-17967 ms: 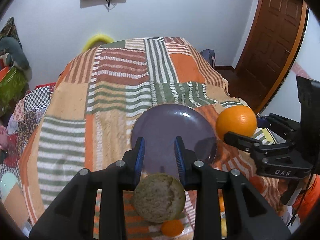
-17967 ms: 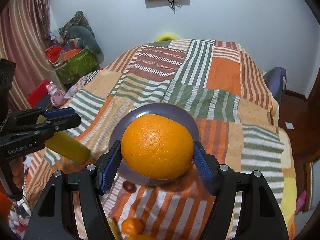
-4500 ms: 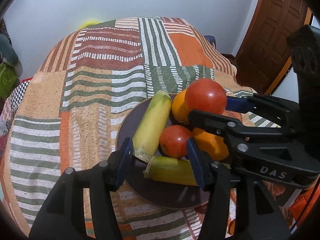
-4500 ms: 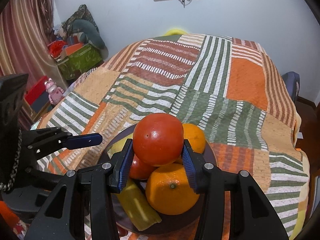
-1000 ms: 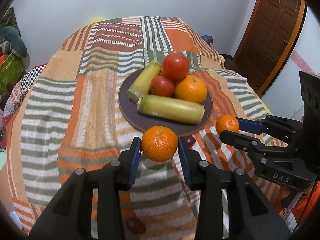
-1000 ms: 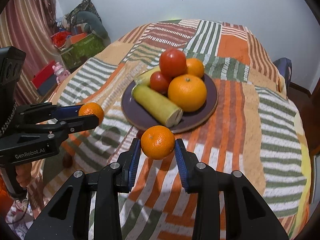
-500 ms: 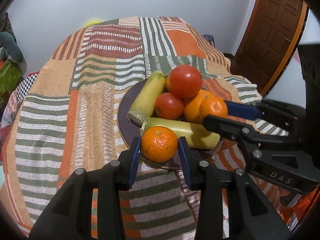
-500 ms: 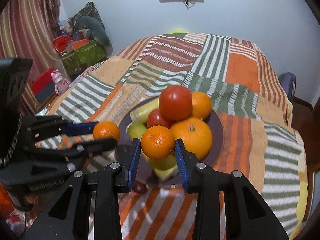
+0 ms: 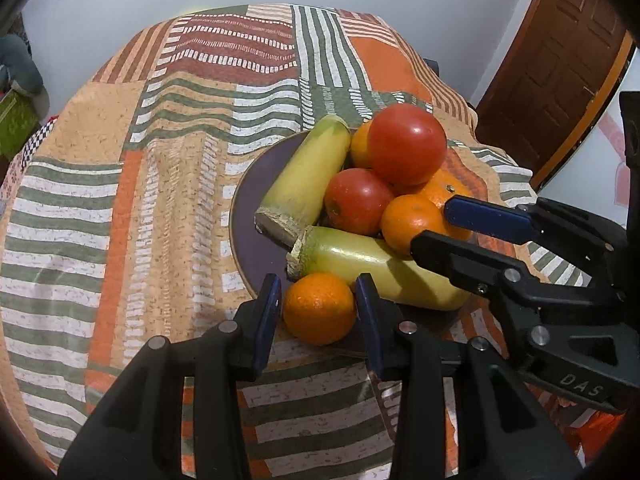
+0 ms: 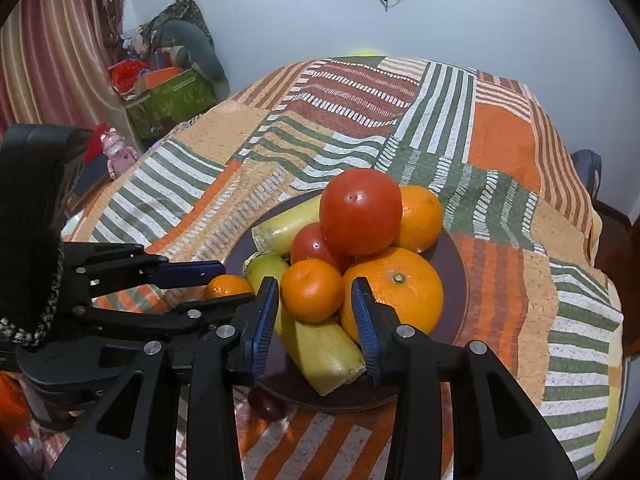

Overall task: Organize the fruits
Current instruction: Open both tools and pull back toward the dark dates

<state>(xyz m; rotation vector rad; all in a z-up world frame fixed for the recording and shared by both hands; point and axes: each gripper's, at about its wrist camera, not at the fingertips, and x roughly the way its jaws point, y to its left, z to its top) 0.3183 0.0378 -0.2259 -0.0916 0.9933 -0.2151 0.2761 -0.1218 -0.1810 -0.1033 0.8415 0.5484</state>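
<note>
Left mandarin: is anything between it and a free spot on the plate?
Nothing visible. The left mandarin, between the left hand-held gripper's pads, is already at the purple plate's near rim, beside the yellow-green stalk piece; bare plate lies just beyond.

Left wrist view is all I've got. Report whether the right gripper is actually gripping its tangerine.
Observer: In the right wrist view a sliver of gap shows at each pad; the right gripper's jaws have just been opening around the tangerine.
Operator: Say what it sits on.
Observer: The long yellow-green vegetable, beside the large orange.
Operator: Report strays.
Observer: A small dark fruit lies on the cloth at the plate's near rim.
</note>
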